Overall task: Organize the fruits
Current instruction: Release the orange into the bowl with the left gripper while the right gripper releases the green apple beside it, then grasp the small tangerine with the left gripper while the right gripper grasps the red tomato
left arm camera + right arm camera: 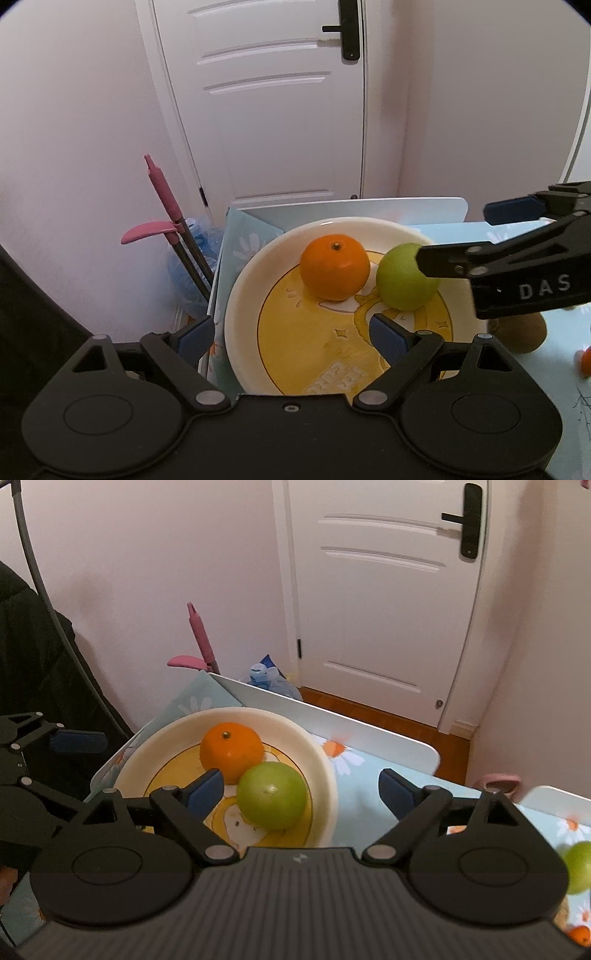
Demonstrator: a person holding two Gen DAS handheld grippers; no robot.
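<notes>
Pale pink walls and a white panelled door (280, 110) stood behind the table (424, 210) in my left wrist view, with a pink-handled mop (164, 192) leaning in the corner; on the flowered tablecloth (524, 230) sat a cream plate (243, 295) with a yellow cartoon centre, carrying an orange (334, 266) and, just beside it, a green apple (400, 280); my left gripper (291, 332) hung spread wide over the near rim of the plate, gripping nothing; my right gripper (458, 236) reached in from the right, one finger overlapping the apple and the other well above it; a brown kiwi (524, 334) lay off the plate behind that gripper. From the right wrist view I saw the same plate (325, 775), the orange (232, 749) touching the apple (272, 795); my right gripper (301, 790) stood wide apart, empty, above the apple; the left gripper (79, 740) showed at the left edge, and I could not tell its state there; another green fruit (580, 866) lay on the tablecloth (354, 805) at far right.
</notes>
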